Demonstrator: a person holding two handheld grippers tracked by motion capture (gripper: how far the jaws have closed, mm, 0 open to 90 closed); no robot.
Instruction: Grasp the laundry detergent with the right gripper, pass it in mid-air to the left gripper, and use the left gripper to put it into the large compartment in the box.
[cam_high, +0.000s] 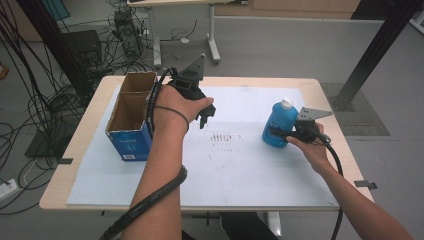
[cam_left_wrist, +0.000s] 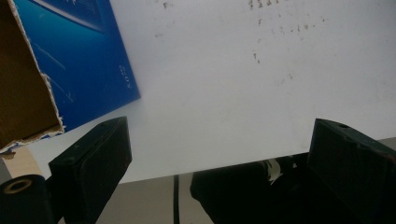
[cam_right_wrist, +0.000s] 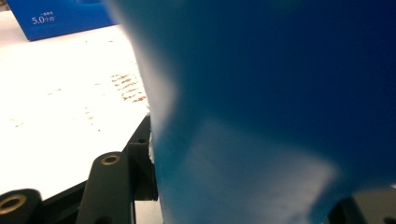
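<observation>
— Bottle (cam_high: 279, 125) stands on the worktop (cam_high: 240, 170), clamped low in the right hand-held gripper (cam_high: 276, 133)?
— Yes; up close, its jaws press the smooth, probably slippery body (cam_right_wrist: 261, 116). Left hand-held gripper (cam_left_wrist: 219, 158) gapes empty beside the box (cam_left_wrist: 79, 60).

Your right gripper (cam_right_wrist: 243, 196) has its jaws closed on the blue bottle (cam_right_wrist: 271, 102), whose body looms so near that it blurs. The left jaw presses against the bottle's lower side; the other jaw barely peeks out at the bottom right corner. Beyond, you see the white table sheet (cam_right_wrist: 56, 112) with reddish-brown marks (cam_right_wrist: 128, 86), and a blue box (cam_right_wrist: 60, 16) with white print at the top left.
</observation>
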